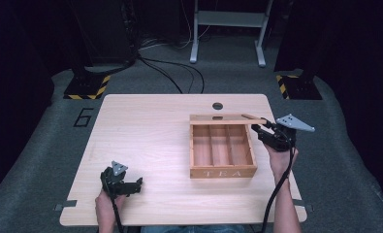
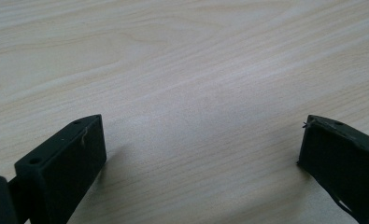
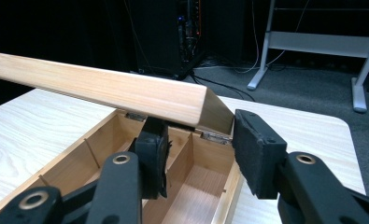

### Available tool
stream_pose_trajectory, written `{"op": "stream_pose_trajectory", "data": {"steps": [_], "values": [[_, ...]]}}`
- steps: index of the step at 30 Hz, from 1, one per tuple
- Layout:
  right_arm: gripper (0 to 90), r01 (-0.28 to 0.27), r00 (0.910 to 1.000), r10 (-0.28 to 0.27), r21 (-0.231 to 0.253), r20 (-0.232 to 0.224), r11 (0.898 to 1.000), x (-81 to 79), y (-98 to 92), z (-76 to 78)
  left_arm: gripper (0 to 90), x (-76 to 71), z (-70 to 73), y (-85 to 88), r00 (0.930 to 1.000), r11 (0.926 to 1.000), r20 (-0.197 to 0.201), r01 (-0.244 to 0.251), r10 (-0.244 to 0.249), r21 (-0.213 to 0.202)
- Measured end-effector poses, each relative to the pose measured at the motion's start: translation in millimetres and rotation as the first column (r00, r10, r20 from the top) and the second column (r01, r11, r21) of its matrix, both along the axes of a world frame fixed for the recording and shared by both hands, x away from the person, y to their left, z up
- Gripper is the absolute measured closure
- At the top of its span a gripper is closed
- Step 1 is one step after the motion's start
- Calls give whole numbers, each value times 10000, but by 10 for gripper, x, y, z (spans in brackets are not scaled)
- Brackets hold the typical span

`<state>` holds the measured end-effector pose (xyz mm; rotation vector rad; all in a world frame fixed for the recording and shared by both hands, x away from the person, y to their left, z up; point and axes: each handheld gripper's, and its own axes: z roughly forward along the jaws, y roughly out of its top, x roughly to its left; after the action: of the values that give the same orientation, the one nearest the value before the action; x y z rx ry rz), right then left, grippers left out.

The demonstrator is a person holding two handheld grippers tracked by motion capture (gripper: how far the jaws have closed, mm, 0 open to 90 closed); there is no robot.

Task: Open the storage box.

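Left gripper (image 1: 139,183) gapes over bare table (image 1: 150,136); right gripper (image 1: 257,128) clamps empty three-compartment tea box's (image 1: 222,172) raised lid (image 3: 107,91)

Pale wood-grain table (image 1: 150,141); honey-brown tea box (image 1: 222,171), white "TEA" lettering; black grippers; yellow-black striped floor plates (image 1: 87,88).

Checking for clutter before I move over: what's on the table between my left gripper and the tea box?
Nothing: in the high view, bare tabletop runs from the left gripper to the tea box.
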<state>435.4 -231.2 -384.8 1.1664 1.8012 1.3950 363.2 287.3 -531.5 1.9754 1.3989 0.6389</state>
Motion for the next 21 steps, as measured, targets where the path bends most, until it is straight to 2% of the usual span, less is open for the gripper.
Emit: {"op": "stream_pose_trajectory", "data": {"steps": [21], "values": [[588, -161, 9992, 152, -253, -366, 9996, 124, -22, 136, 4, 4, -5, -1, 10000, 10000, 31, -39, 39, -64]]}}
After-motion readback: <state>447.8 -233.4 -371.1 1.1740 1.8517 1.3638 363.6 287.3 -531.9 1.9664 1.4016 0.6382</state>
